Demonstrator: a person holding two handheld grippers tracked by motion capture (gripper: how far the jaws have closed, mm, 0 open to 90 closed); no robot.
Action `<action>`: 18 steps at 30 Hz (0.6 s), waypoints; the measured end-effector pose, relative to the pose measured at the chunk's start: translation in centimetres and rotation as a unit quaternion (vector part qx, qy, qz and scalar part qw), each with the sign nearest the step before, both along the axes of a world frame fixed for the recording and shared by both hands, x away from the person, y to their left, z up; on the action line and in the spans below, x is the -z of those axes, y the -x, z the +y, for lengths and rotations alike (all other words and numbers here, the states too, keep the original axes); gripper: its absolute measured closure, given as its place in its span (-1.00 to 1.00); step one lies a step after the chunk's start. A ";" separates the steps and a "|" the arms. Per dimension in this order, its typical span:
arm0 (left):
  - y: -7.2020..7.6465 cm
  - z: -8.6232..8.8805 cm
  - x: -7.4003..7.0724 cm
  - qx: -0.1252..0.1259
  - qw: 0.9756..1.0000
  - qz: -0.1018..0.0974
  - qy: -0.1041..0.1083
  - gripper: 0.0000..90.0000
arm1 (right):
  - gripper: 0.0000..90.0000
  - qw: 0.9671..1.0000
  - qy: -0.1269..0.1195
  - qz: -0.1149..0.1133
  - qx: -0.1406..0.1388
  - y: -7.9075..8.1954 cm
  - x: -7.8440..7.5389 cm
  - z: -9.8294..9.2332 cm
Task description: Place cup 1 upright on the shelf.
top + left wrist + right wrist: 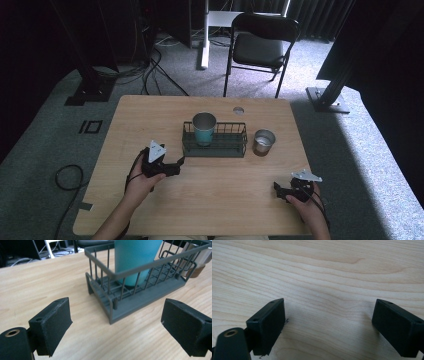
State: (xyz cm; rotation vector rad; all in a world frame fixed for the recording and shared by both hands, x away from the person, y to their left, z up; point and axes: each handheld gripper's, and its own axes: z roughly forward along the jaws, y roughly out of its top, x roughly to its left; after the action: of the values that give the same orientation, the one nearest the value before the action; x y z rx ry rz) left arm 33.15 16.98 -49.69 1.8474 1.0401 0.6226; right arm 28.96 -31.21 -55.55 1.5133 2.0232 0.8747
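1. Grey carpet lay around a light wooden table (150, 115), with a black folding chair (260, 42) beyond its far edge and cables trailing across the floor at the left.
2. Near the table's middle stood a dark wire basket (215, 142), and a teal cup (204, 129) with a metal rim stood upright inside its left end.
3. In the left gripper view the basket (140, 302) sat close ahead, the teal cup (136, 257) rising behind its bars.
4. Just beside the basket's right end, on the bare wood, stood a metal cup (263, 142), apart from the wire.
5. From the high view, the left gripper (176, 165) lay near the basket's left front corner without touching it, held in the person's left hand (145, 180).
6. Its jaws stood wide apart with nothing between them, as seen in the left gripper view (116, 325).
7. Well apart from the basket, the right gripper (279, 190) hovered low near the table's front right, held in the right hand (307, 202).
8. In the right gripper view (328, 325) its jaws were also spread wide, over bare wood grain.
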 end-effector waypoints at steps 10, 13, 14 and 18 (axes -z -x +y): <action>1.9 1.7 1.8 0.000 0.999 0.017 -0.033 -0.78 | -0.75 1.000 0.000 0.000 0.000 0.0 0.0 0.0; 2.4 2.3 2.4 0.000 0.999 0.027 -0.041 -0.78 | -0.75 1.000 0.000 0.000 0.000 0.0 0.0 0.0; 2.5 2.5 2.5 0.000 0.998 0.028 -0.047 -0.78 | -0.75 1.000 0.000 0.000 0.000 0.0 0.0 0.0; 2.9 3.2 3.0 0.001 0.998 0.037 -0.050 -0.78 | -0.75 1.000 0.001 0.000 -0.001 0.0 0.0 0.0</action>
State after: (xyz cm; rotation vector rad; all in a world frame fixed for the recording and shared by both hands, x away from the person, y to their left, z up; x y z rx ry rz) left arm 30.23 20.21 -52.67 1.9719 1.0709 0.6200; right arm 28.96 -31.23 -55.55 1.5106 2.0244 0.8735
